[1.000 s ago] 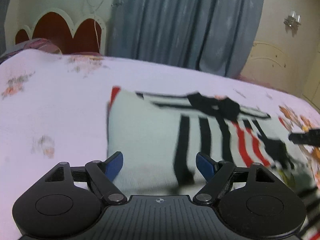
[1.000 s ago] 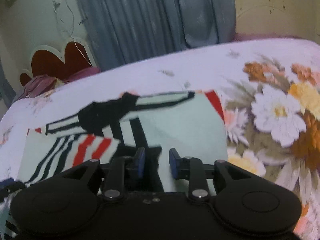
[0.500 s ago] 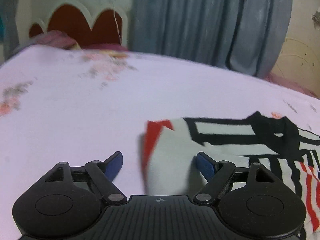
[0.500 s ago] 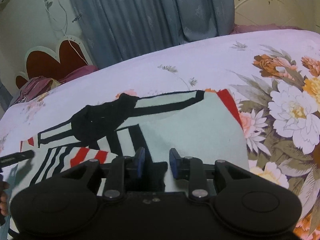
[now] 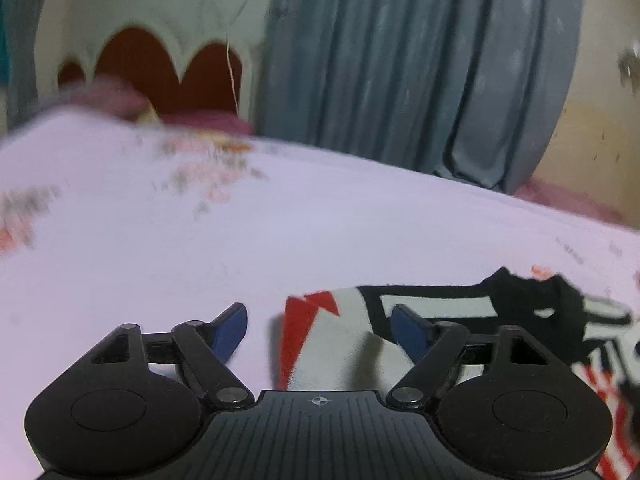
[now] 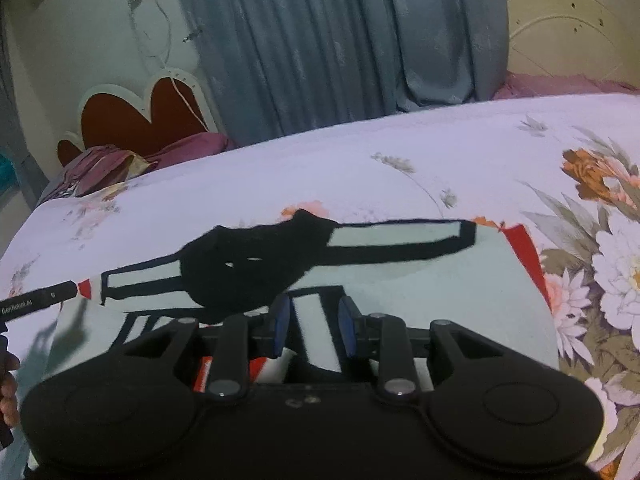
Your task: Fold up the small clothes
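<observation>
A small pale-green garment (image 6: 432, 276) with black and red stripes and a black collar (image 6: 256, 264) lies flat on the bed. In the left wrist view its red-edged left corner (image 5: 320, 332) lies between the open fingers of my left gripper (image 5: 318, 326), which holds nothing. My right gripper (image 6: 314, 326) hovers over the garment's middle, its jaws a narrow gap apart and empty. The tip of the left gripper (image 6: 38, 299) shows at the left edge of the right wrist view.
The bed sheet (image 5: 280, 232) is pale lilac, with large flowers (image 6: 600, 264) on the right. A red scalloped headboard (image 6: 136, 120) and pink bedding (image 6: 120, 160) lie at the far left. Blue curtains (image 5: 420, 72) hang behind the bed.
My left gripper has moved left, from over the garment's body to its left red-edged corner. My right gripper has edged forward over the garment, its jaws unchanged.
</observation>
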`<move>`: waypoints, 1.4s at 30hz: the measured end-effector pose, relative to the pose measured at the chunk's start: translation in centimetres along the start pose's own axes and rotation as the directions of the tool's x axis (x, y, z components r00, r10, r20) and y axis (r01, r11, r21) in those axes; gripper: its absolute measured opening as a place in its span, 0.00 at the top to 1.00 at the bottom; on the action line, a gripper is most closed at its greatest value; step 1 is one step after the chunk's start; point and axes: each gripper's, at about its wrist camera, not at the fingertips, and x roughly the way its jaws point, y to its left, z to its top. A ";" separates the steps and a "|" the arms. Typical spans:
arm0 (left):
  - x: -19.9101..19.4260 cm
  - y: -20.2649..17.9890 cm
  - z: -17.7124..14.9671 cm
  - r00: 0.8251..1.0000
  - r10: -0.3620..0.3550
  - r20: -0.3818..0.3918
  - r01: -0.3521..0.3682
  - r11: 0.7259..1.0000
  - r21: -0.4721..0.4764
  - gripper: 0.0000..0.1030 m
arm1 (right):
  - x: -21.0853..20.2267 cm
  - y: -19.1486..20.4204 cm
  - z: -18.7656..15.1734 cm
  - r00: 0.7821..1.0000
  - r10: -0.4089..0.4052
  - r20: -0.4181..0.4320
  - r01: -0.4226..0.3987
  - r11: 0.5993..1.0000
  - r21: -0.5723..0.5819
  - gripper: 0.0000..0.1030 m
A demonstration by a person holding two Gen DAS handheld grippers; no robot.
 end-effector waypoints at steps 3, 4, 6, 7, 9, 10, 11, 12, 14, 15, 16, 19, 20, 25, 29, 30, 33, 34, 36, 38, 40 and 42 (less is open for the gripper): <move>1.6 2.0 -0.9 0.998 -0.046 -0.050 0.043 0.996 -0.075 0.93 | 0.1 -0.6 -0.3 1.000 -0.014 -0.008 0.014 1.000 0.028 0.73; 1.3 2.4 -0.9 0.999 -0.031 -0.041 0.027 0.996 -0.090 0.93 | 0.1 -0.7 -0.4 1.000 -0.015 -0.009 0.015 0.999 0.032 0.73; 0.8 2.9 -1.4 0.999 0.012 -0.030 -0.013 0.998 -0.059 0.93 | -0.2 -0.8 -0.5 1.000 -0.016 -0.004 0.016 0.999 0.028 0.73; 1.1 3.2 -1.7 0.999 0.009 -0.046 -0.012 0.998 -0.063 0.89 | -0.3 -0.8 -0.5 1.000 -0.015 -0.001 0.015 1.000 0.026 0.73; 1.2 3.2 -1.9 0.999 0.022 -0.044 -0.024 0.999 -0.048 0.75 | -0.1 -1.1 -0.5 1.000 -0.020 -0.005 0.020 1.000 0.023 0.73; 0.9 3.1 -1.7 0.998 0.046 -0.044 -0.047 0.998 -0.043 0.53 | 0.0 -1.2 -0.6 1.000 -0.026 -0.011 0.026 0.999 0.028 0.73; -0.1 3.1 -1.5 0.996 0.081 -0.022 -0.082 0.996 -0.038 0.30 | -0.1 -1.4 -0.6 1.000 -0.027 -0.013 0.027 0.999 0.036 0.73; -1.3 2.9 -1.3 0.993 0.117 0.031 -0.116 0.993 -0.029 0.28 | -0.3 -1.5 -0.6 1.000 -0.025 -0.010 0.025 0.999 0.043 0.71; -3.1 1.6 -1.0 0.994 0.070 0.085 -0.071 0.997 0.012 0.28 | -0.7 -1.3 -0.6 1.000 -0.013 0.004 0.013 0.999 0.038 0.68; -3.3 0.5 -1.0 0.996 0.041 0.085 -0.046 0.997 0.058 0.28 | -0.7 -0.9 -0.6 1.000 -0.003 0.008 0.003 1.000 0.028 0.66; -3.2 -0.7 -1.2 0.997 0.017 0.079 -0.026 0.993 0.113 0.28 | -0.6 -0.5 -0.6 1.000 0.012 0.008 -0.012 1.000 0.017 0.65; -0.7 -2.7 -2.3 0.998 -0.032 -0.055 0.042 0.977 0.208 0.27 | 0.8 1.1 -0.8 0.999 0.029 -0.041 -0.030 0.999 -0.025 0.65; 0.8 -2.9 -3.1 0.992 0.001 -0.123 0.028 0.972 0.232 0.23 | 1.9 1.5 -1.1 0.994 -0.022 -0.107 0.016 0.998 -0.058 0.68; -2.9 -3.5 -3.6 0.998 -0.043 -0.040 0.051 0.969 0.242 0.23 | 0.4 1.2 -1.1 0.991 -0.091 -0.093 0.081 0.991 -0.107 0.61; -5.7 -4.3 -5.5 0.994 -0.107 -0.032 0.112 0.971 0.210 0.23 | -1.4 -1.4 -1.8 0.995 -0.085 -0.047 0.085 0.996 -0.010 0.42; -6.0 -4.7 -6.4 0.994 -0.099 -0.041 0.105 0.970 0.218 0.23 | -1.0 -1.9 -2.2 0.995 -0.063 -0.076 0.064 0.998 0.003 0.48; -5.7 -5.0 -8.6 0.995 -0.053 -0.085 0.073 0.966 0.247 0.23 | -0.8 -1.6 -3.3 0.995 -0.005 -0.095 0.005 1.000 0.000 0.62; -6.2 -5.3 -9.5 0.997 -0.036 -0.063 0.053 0.955 0.293 0.23 | -0.5 -1.2 -3.8 0.994 -0.002 -0.112 -0.001 1.000 -0.025 0.64; -6.4 -5.4 -9.5 0.999 -0.020 -0.048 0.034 0.948 0.317 0.22 | -0.5 -0.4 -4.1 0.994 -0.040 -0.106 0.030 0.995 -0.094 0.93; -6.9 -4.9 -9.1 0.998 -0.007 -0.060 0.025 0.950 0.310 0.22 | -1.3 -0.2 -3.6 0.994 -0.018 -0.110 0.008 0.996 -0.089 0.94; -7.0 -4.3 -9.1 0.998 0.004 -0.070 0.019 0.949 0.316 0.22 | -2.7 -0.2 -3.3 0.996 -0.004 -0.091 -0.004 0.996 -0.089 0.94; -7.1 -3.8 -9.3 0.997 -0.009 -0.074 0.032 0.947 0.318 0.22 | -2.2 -0.4 -3.8 0.991 -0.013 -0.134 -0.002 0.994 -0.112 0.93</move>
